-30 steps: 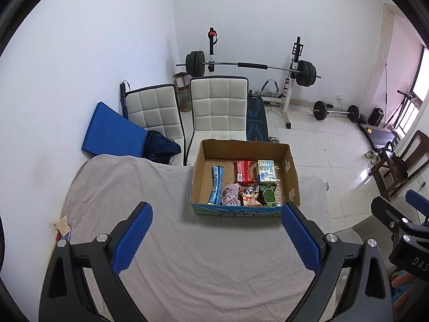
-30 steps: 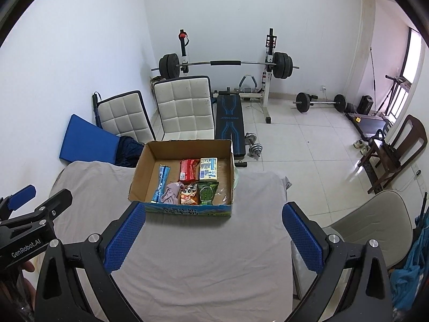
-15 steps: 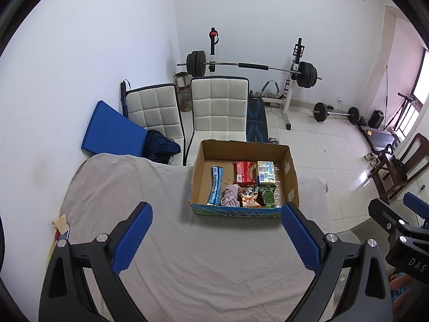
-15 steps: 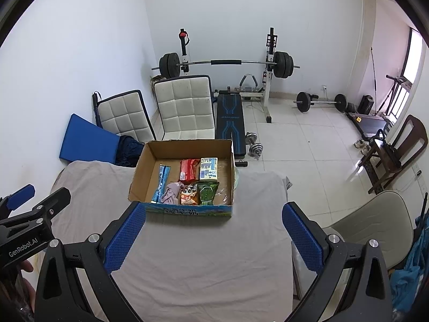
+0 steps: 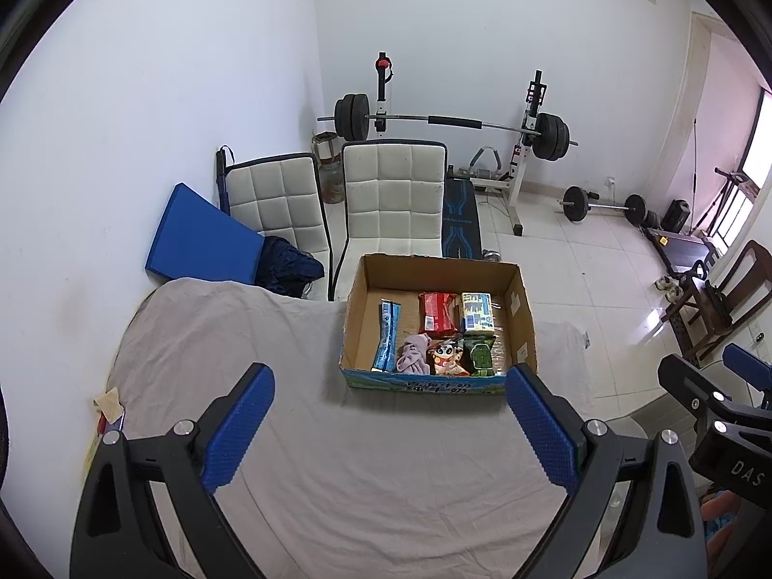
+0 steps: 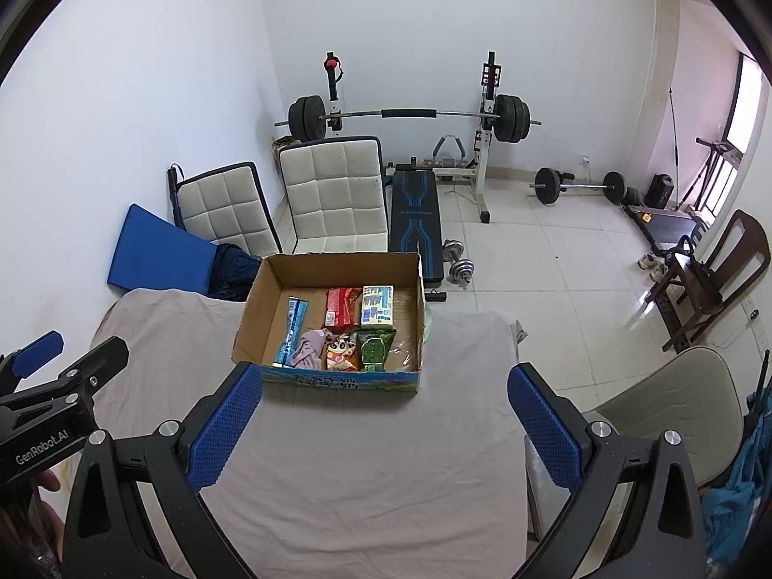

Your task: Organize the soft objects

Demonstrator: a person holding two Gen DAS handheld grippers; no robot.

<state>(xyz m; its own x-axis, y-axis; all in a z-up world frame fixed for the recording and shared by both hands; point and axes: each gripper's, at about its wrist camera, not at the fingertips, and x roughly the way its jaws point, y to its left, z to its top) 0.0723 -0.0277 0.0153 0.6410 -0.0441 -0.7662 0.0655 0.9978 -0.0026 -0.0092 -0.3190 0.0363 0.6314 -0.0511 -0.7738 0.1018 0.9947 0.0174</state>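
Note:
An open cardboard box (image 5: 522,311) (image 6: 251,309) stands on the far part of a table covered by a grey cloth (image 5: 337,458) (image 6: 366,463). Inside lie a blue packet (image 5: 386,337), a red packet (image 5: 436,311), a yellow-blue carton (image 5: 476,311), a crumpled pink cloth (image 5: 412,354), a cartoon snack bag (image 5: 446,359) and a green packet (image 5: 478,353). My left gripper (image 5: 388,427) is open and empty, above the cloth in front of the box. My right gripper (image 6: 383,427) is open and empty, also in front of the box.
Two white padded chairs (image 5: 391,202) and a blue mat (image 5: 202,236) stand behind the table. A barbell rack (image 5: 448,120), a bench and dumbbells fill the floor beyond. A beige chair (image 6: 675,395) stands right of the table. Wooden chair (image 6: 719,270) at far right.
Both grippers have stayed open and nearly still; the views have shifted only slightly. The box and its contents have not moved.

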